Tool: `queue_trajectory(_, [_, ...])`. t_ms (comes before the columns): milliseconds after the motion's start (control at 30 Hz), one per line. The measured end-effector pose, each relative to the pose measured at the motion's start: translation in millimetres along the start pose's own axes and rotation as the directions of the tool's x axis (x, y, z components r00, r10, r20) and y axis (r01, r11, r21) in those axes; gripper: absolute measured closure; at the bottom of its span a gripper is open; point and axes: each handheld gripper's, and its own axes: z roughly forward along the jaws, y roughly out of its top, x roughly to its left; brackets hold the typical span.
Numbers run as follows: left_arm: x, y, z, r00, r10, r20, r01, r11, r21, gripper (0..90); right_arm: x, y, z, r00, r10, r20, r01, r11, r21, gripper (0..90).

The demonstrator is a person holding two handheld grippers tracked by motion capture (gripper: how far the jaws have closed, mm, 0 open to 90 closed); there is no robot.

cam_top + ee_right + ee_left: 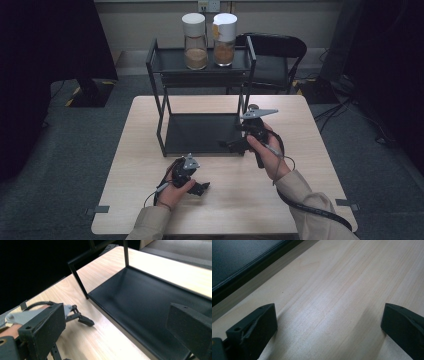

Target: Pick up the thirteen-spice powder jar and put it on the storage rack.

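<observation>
On rack [165,60] top shelf: two jars [195,42] side by side, upright, well apart from both grippers. Lower shelf [140,305] bare. Left gripper [201,188] low over table [332,290], jaws wide, empty. Right gripper [226,145] at lower shelf's front edge, jaws wide, empty. Judgement: nothing grasped; either start or finish, cannot tell.

A dim room with a grey floor

A black chair [272,55] stands behind the wooden desk [140,165], near a pale wall [145,25].
</observation>
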Motion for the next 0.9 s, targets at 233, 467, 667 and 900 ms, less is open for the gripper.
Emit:
queue_trajectory(233, [0.1, 0.0, 0.0, 1.0000, 0.000, 0.001, 0.000, 1.0000, 0.000, 0.0, -2.2, -16.7, 0.7, 0.9998, 0.011, 0.019, -0.011, 1.000, 0.010, 1.6])
queue_trajectory(467, [0.0, 0.2, -0.1, 1.0000, 0.000, 0.000, 0.000, 1.0000, 0.001, 0.0, -4.3, -31.7, 2.9, 0.9995, 0.017, 0.026, -0.018, 0.999, 0.030, 1.7])
queue_trajectory(667, [0.1, 0.3, -0.1, 1.0000, 0.000, 0.001, 0.000, 1.0000, 0.002, 0.0, -7.5, -43.4, 5.7, 0.9993, 0.026, 0.027, -0.027, 0.999, 0.046, 1.6])
queue_trajectory(900, [0.1, 0.2, 0.0, 1.0000, -0.001, 0.001, 0.001, 1.0000, 0.002, 0.0, -11.1, -60.3, 4.7, 0.9992, 0.024, 0.033, -0.025, 0.998, 0.050, 1.5])
